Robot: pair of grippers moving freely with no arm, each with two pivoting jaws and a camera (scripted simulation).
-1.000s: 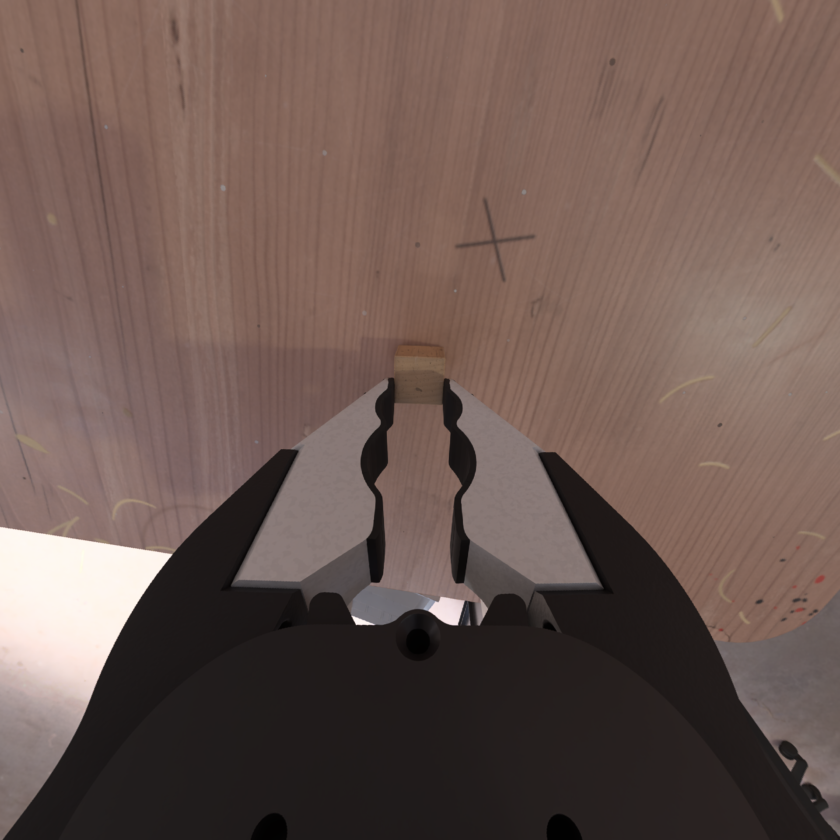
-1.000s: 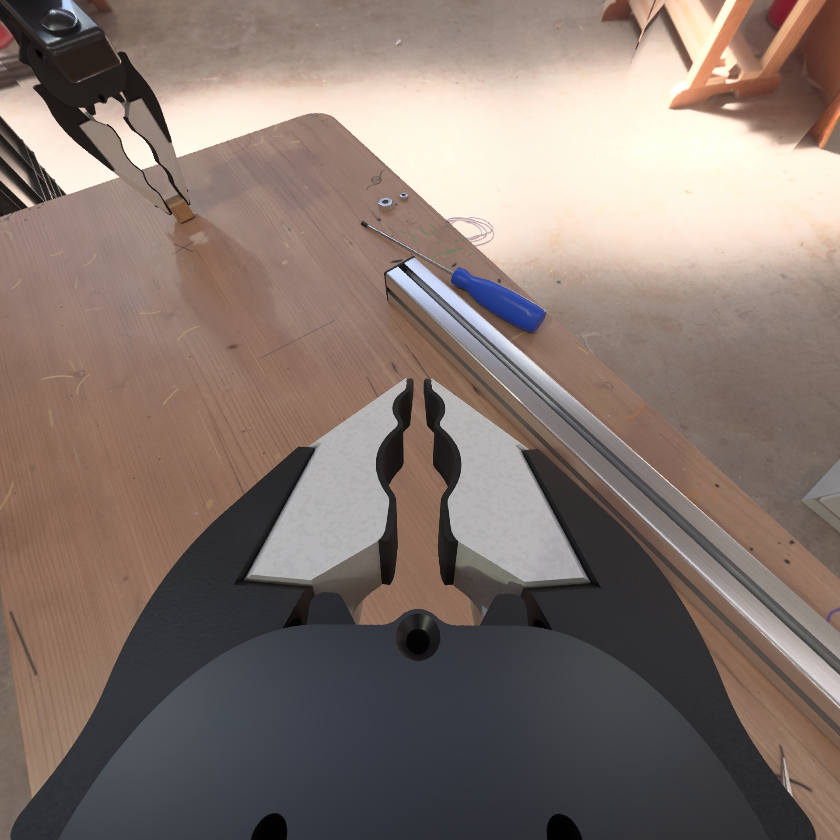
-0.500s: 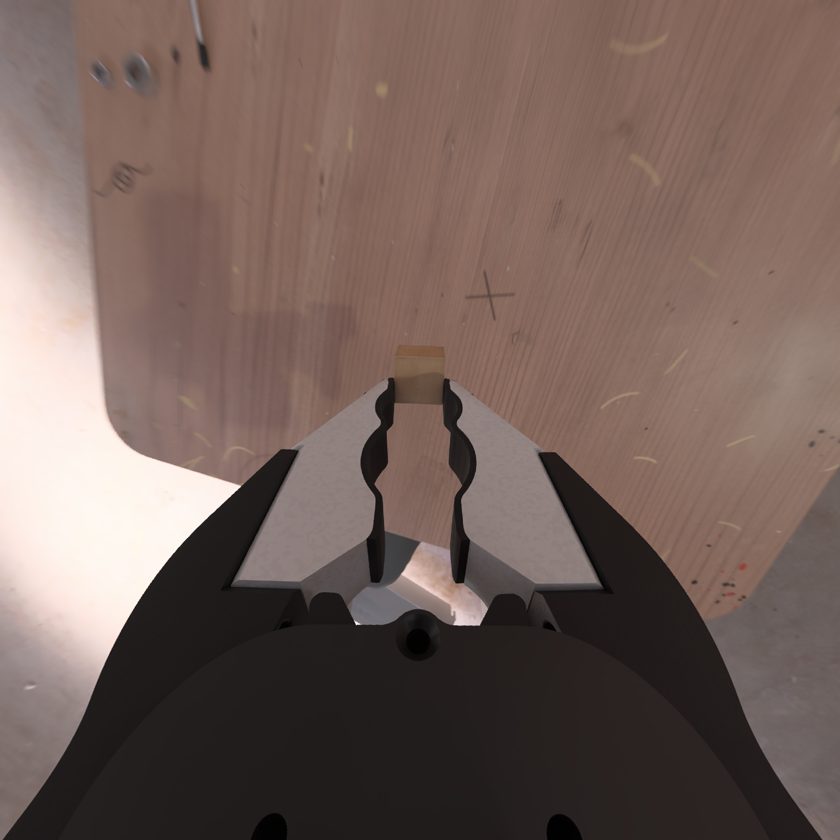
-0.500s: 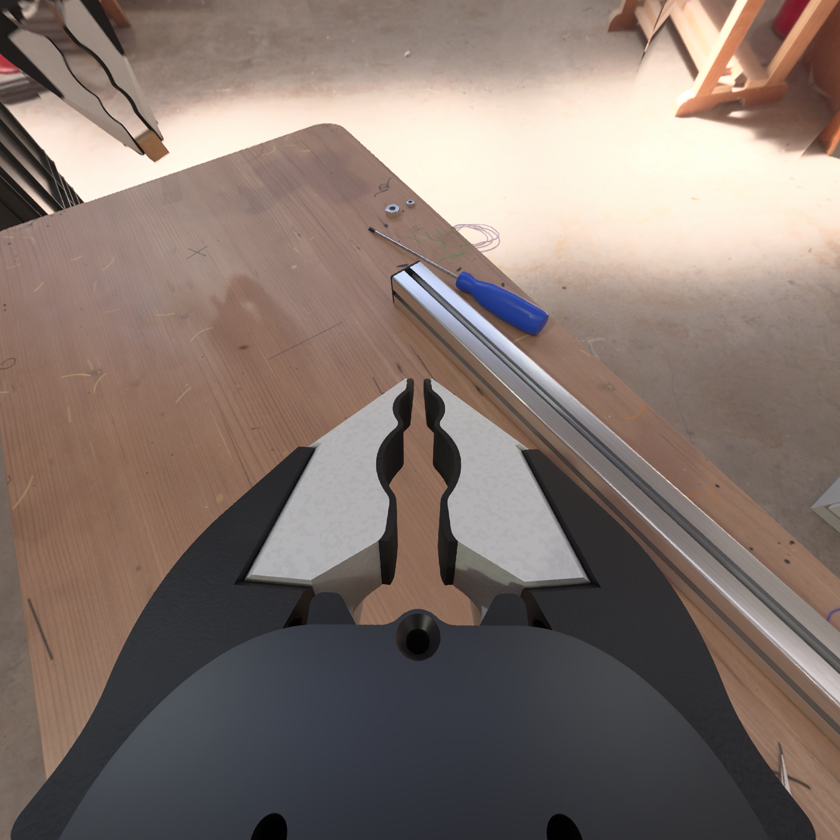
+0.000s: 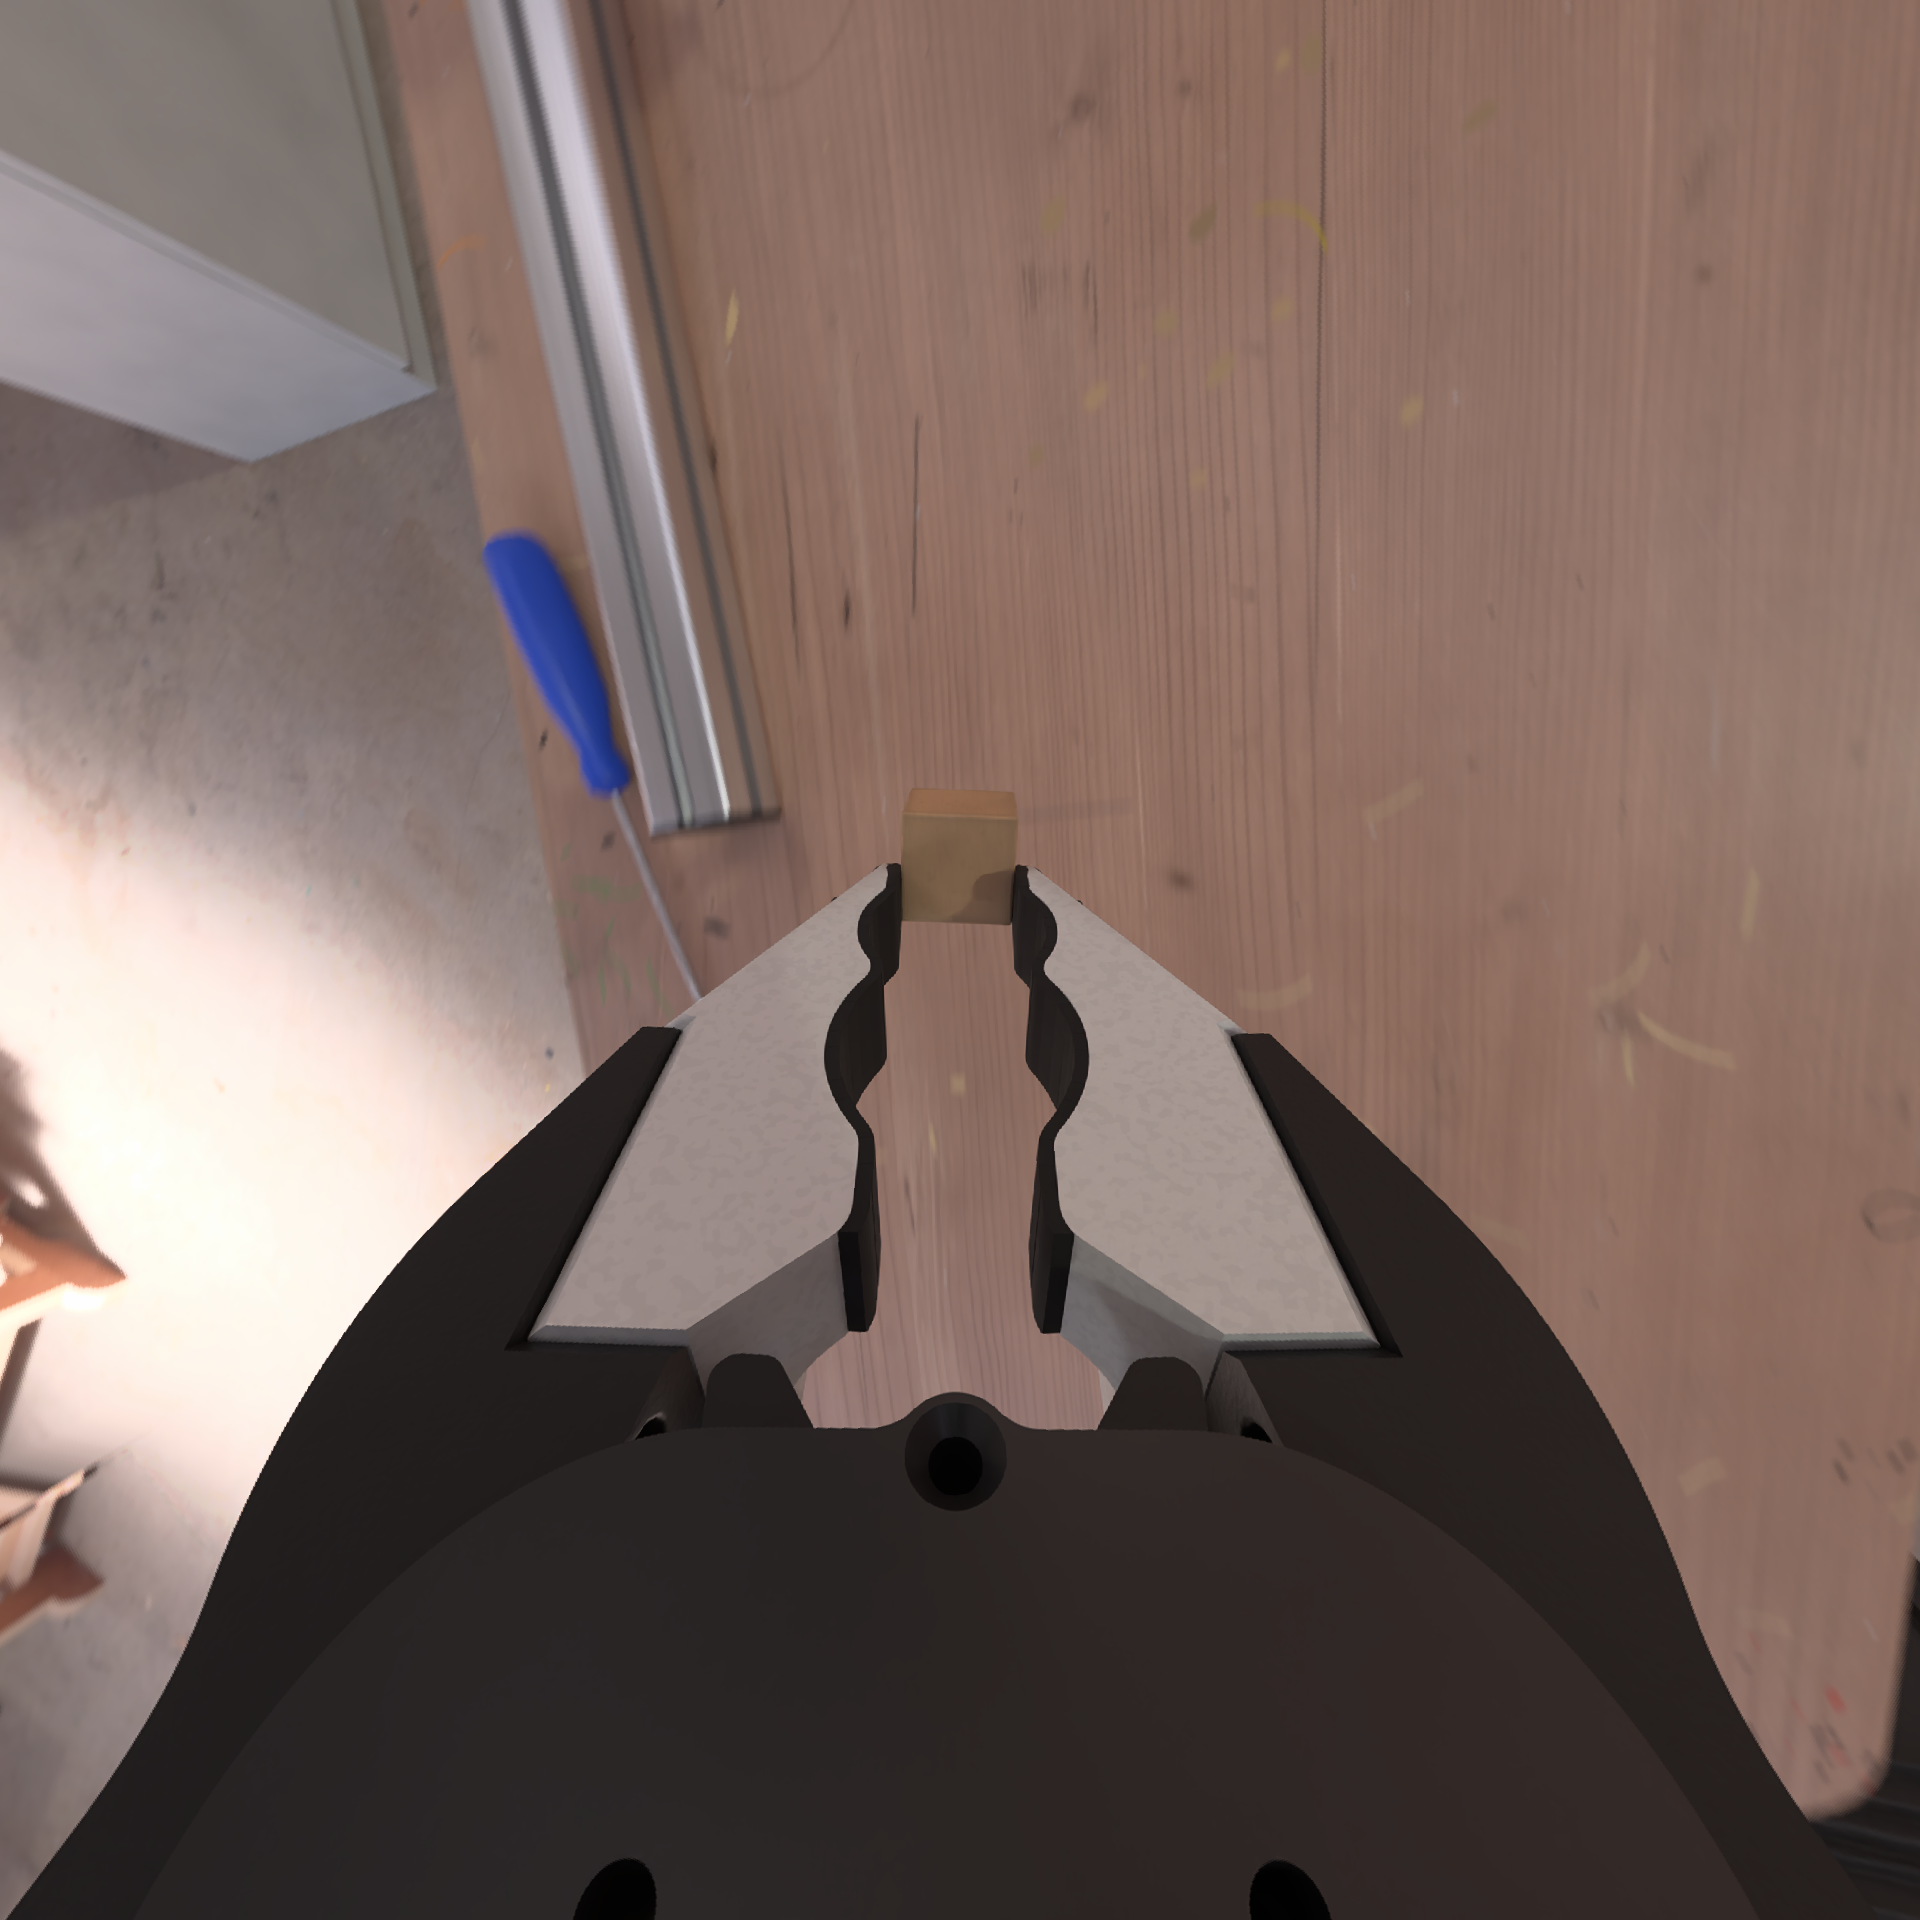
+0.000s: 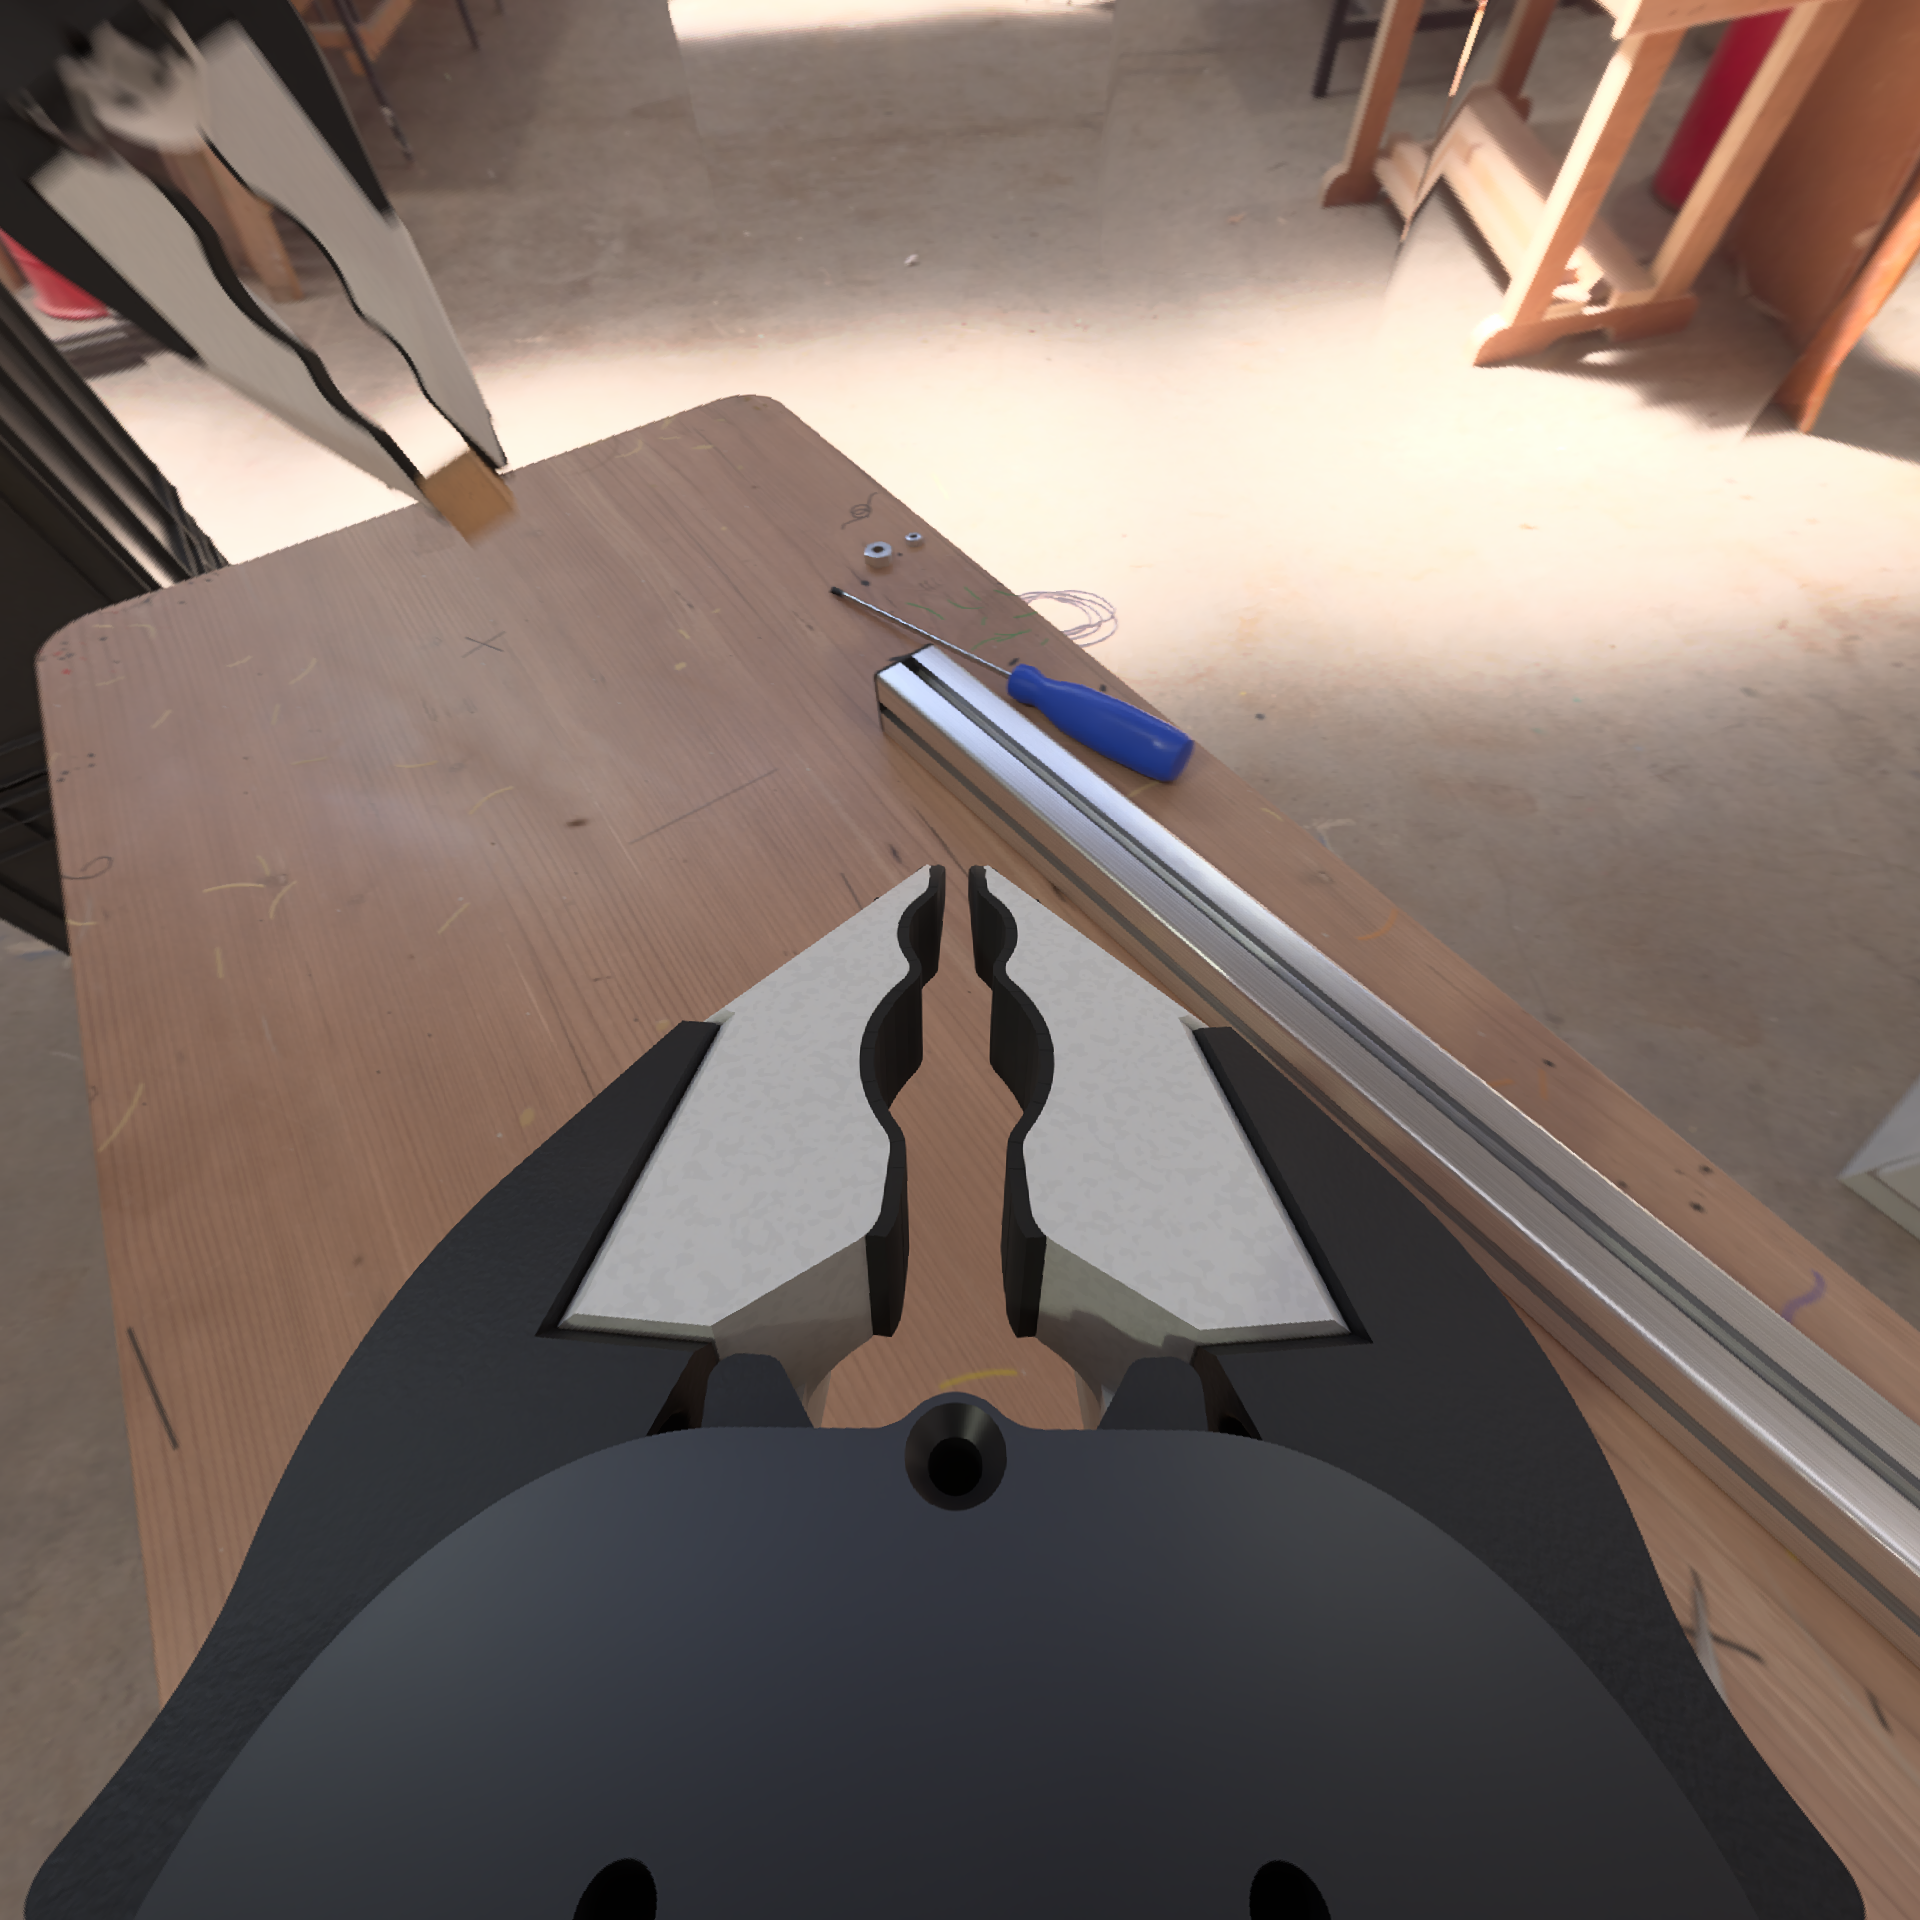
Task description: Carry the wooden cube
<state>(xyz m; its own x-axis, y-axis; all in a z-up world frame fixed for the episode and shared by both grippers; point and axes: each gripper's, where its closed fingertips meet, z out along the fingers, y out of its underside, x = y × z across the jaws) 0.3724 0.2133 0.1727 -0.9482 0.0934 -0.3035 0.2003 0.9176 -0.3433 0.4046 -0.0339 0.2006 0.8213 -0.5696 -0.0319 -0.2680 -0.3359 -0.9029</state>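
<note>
The left tool [image 5: 958, 896] pinches the wooden cube [image 5: 958, 864] by its very tips, clear above the worktop [image 6: 416, 935] at the far left, likely so it can travel without dragging. The right tool [image 6: 957, 891] hangs empty, tips nearly together, over the near worktop. One cube, one blue screwdriver [image 6: 1091, 717], one aluminium rail [image 6: 1247, 894], two small nuts [image 6: 891, 549].
</note>
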